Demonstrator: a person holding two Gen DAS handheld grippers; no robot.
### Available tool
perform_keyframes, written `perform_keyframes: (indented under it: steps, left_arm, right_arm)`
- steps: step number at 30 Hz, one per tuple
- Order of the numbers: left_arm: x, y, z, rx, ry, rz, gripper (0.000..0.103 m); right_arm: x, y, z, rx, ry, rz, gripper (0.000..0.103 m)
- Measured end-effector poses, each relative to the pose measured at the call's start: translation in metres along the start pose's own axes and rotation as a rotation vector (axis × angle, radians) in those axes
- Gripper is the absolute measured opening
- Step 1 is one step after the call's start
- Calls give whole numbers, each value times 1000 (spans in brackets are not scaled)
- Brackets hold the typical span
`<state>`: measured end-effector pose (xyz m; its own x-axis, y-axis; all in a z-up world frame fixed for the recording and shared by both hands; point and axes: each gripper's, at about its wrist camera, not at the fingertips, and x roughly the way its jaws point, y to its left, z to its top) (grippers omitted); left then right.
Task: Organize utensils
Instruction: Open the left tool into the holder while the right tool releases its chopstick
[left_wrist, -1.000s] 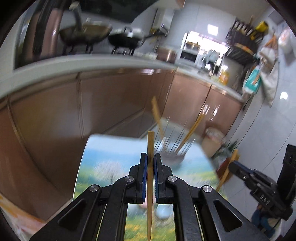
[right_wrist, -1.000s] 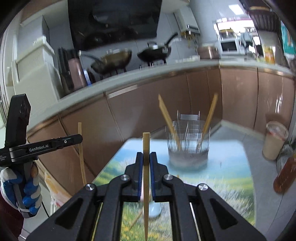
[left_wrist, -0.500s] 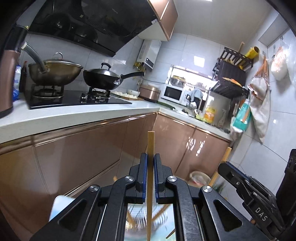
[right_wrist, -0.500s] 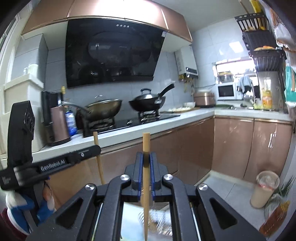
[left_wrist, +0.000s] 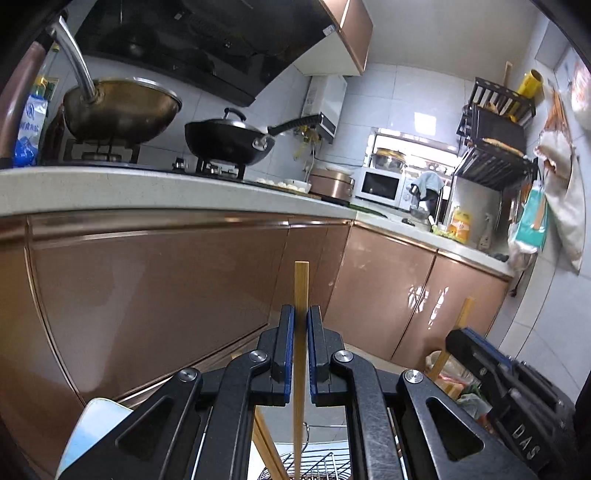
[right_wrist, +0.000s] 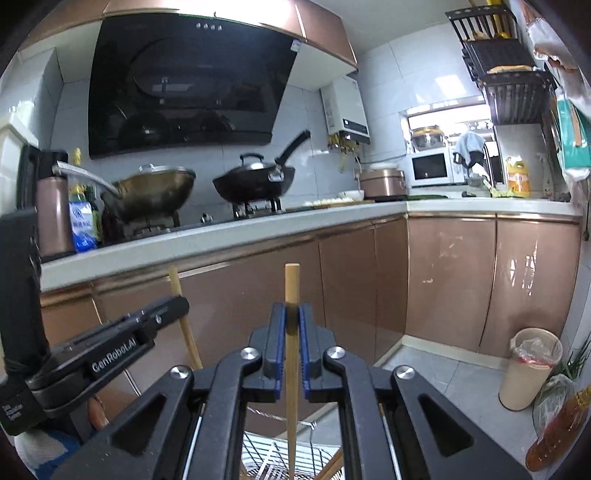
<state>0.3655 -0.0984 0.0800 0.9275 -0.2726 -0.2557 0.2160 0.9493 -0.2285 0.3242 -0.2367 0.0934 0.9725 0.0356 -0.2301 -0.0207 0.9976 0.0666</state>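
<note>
- Wooden chopstick (left_wrist: 300, 354) stood upright, clamped in the left gripper (left_wrist: 300, 354); another stick (right_wrist: 291, 354) was clamped in the right gripper (right_wrist: 291, 354).
- Both seemed light, stiff, a little slippery; a mid-shaft hold above the rack (right_wrist: 269, 461) looked best.

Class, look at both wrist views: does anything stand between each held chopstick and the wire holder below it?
Nothing visible does. Each chopstick hangs clamped, its lower end over the wire holder, which already has other chopsticks leaning inside.

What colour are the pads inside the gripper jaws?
Blue, clearest in the left wrist view on the left gripper pads.
</note>
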Motion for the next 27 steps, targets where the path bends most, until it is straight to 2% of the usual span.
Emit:
perform_keyframes:
  steps: [8,20,23,27]
  left_arm:
    - [18,-2,-33,22,53,33,6]
    - [7,-9,-49,93,102,68,7]
    - [2,-10,-47,108,117,78,10]
    - [-15,-6,-42,99,113,83,24]
  right_arm:
    - [3,-8,-34,21,49,-4,7]
    - [-20,-23,-54,64,99,-38,8]
    - [-27,-23,-54,68,110,-49,8]
    - [-39,-26,-52,89,114,-64,8]
